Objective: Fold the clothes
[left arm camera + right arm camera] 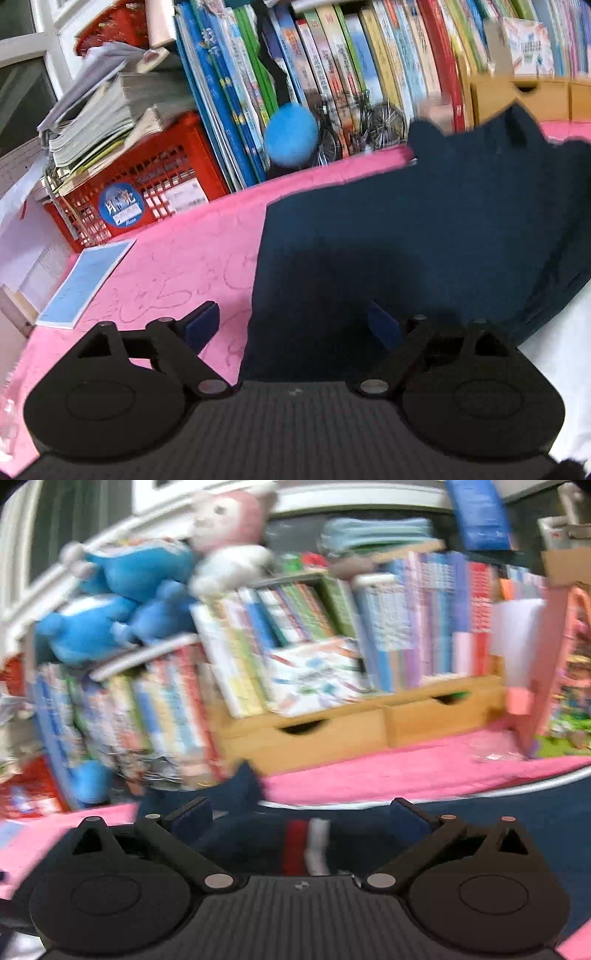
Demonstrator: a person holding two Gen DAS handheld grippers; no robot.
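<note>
Dark navy cloth garment (424, 229) lies spread on the pink-covered bench (177, 266), far edge lifted (partly folded, perhaps), while left gripper (295, 328) and right gripper (301, 818) hover spread wide, gripping nothing.

Nothing could be read with certainty: the round blue sticker (120, 204) on the red crate (147, 184) carried blurred characters, and the book spines (332, 66) were illegible.
</note>
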